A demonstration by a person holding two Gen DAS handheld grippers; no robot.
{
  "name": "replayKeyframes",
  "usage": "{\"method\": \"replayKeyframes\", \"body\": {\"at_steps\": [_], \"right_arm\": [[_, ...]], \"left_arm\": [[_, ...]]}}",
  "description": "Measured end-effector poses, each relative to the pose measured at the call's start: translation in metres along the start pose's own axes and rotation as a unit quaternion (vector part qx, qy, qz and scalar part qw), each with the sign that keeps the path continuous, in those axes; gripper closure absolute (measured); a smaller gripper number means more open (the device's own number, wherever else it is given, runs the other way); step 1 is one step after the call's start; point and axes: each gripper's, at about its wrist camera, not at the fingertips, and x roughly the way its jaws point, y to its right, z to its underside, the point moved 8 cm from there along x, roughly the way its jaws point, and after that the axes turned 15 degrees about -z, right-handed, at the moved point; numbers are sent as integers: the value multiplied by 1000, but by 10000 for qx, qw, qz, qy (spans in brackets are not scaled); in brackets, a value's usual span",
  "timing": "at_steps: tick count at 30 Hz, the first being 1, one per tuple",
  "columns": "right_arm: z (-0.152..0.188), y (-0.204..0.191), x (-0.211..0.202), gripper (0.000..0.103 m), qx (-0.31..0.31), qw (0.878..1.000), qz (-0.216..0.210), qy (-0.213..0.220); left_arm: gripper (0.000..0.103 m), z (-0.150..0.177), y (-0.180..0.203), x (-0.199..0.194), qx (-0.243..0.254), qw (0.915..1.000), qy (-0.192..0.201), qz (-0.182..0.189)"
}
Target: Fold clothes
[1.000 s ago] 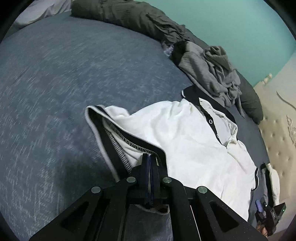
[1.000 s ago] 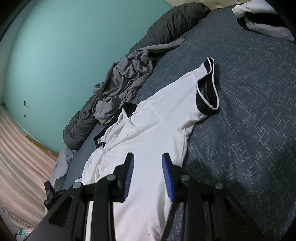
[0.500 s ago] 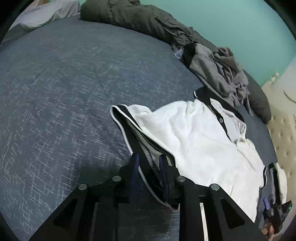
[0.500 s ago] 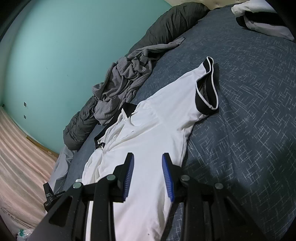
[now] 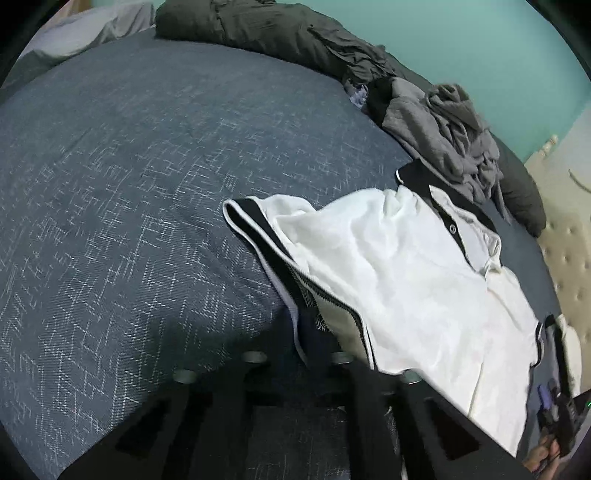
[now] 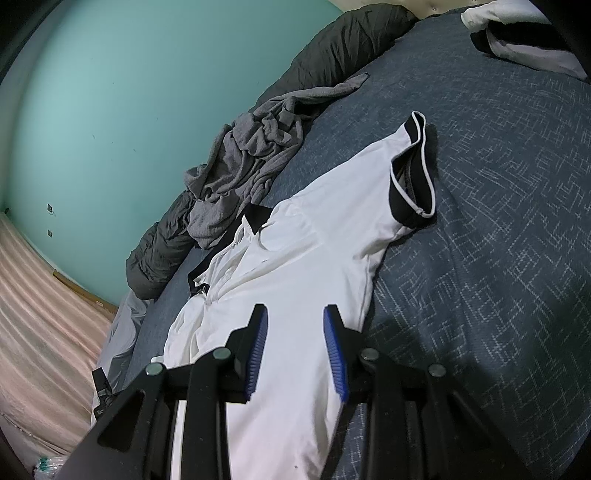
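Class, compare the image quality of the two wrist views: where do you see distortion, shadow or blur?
Left wrist view: fisheye bends the bed into a dome; the left gripper is dark and smeared under the shirt sleeve. Right wrist view: sharper, the right gripper crisp, its shadow falling beside the white polo shirt.

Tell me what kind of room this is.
Most likely a bedroom: a bed with a blue-grey cover, a tufted beige headboard, and a rolled dark duvet along the teal wall. A white polo shirt lies spread for folding.
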Motion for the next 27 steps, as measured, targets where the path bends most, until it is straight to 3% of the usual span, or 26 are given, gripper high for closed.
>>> {"method": "replayKeyframes", "body": {"at_steps": [5,14,21,24,27], "right_arm": [[-1,0,-1,72,0,10000,-7,14],[-2,-1,-1,72,6,10000,-17,27],[-4,1,1,72,1,10000,-17,12],[-4,1,1,72,1,10000,-18,8],[-3,1,2,72,-5,10000,-23,-2]], "left_arm": [[102,-2,-16,-18,-150,9998,139,-32],[102,9,-59,-33,-665,9977,-11,-133],[102,20,-70,-19,-749,9966,-256,-229],[102,21,-73,-14,-1015,9941,-360,-152],[102,24,-66,-12,-863,9952,-410,-209]]}}
